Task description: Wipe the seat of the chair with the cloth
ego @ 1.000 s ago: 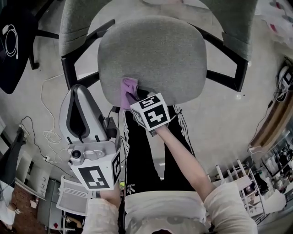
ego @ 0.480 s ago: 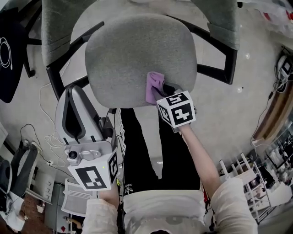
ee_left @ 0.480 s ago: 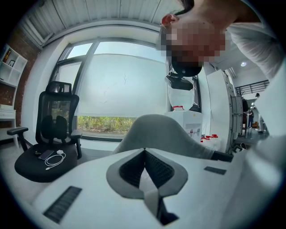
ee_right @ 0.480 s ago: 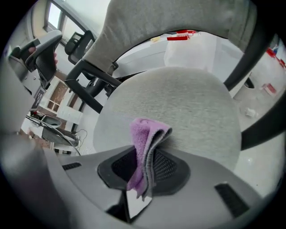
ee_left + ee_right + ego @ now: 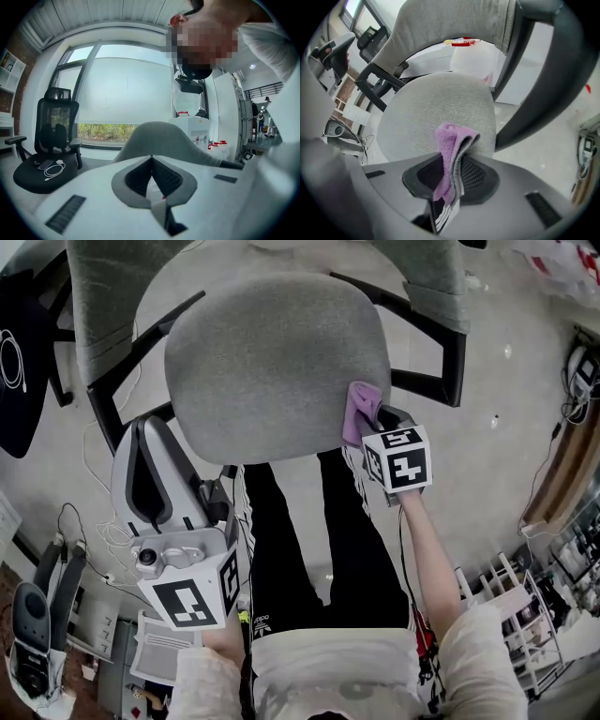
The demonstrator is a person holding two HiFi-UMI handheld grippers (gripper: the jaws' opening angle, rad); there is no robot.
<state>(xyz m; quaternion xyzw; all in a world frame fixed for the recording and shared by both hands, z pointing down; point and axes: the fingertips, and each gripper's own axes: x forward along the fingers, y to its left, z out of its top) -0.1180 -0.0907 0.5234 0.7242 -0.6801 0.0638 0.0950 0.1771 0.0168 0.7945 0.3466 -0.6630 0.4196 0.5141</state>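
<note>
The grey fabric chair seat (image 5: 272, 357) fills the upper middle of the head view. A folded purple cloth (image 5: 361, 412) rests on the seat's front right edge, and my right gripper (image 5: 368, 425) is shut on it. In the right gripper view the cloth (image 5: 451, 145) stands pinched between the dark pads, its free end touching the seat (image 5: 426, 110). My left gripper (image 5: 152, 432) hangs off the seat's front left corner, touching nothing. Its jaws (image 5: 151, 160) meet at the tips with nothing between them, pointing away towards a window.
Black armrest frames (image 5: 441, 343) flank the seat, and the grey backrest (image 5: 117, 273) rises behind it. The person's legs in black trousers (image 5: 300, 549) stand against the seat's front. A second black chair (image 5: 49, 140) carrying a white cable sits to the left. Cables trail on the floor (image 5: 94, 521).
My right gripper has dragged the cloth along the seat's front, from left of centre to the right edge. The left gripper has stayed in place.
</note>
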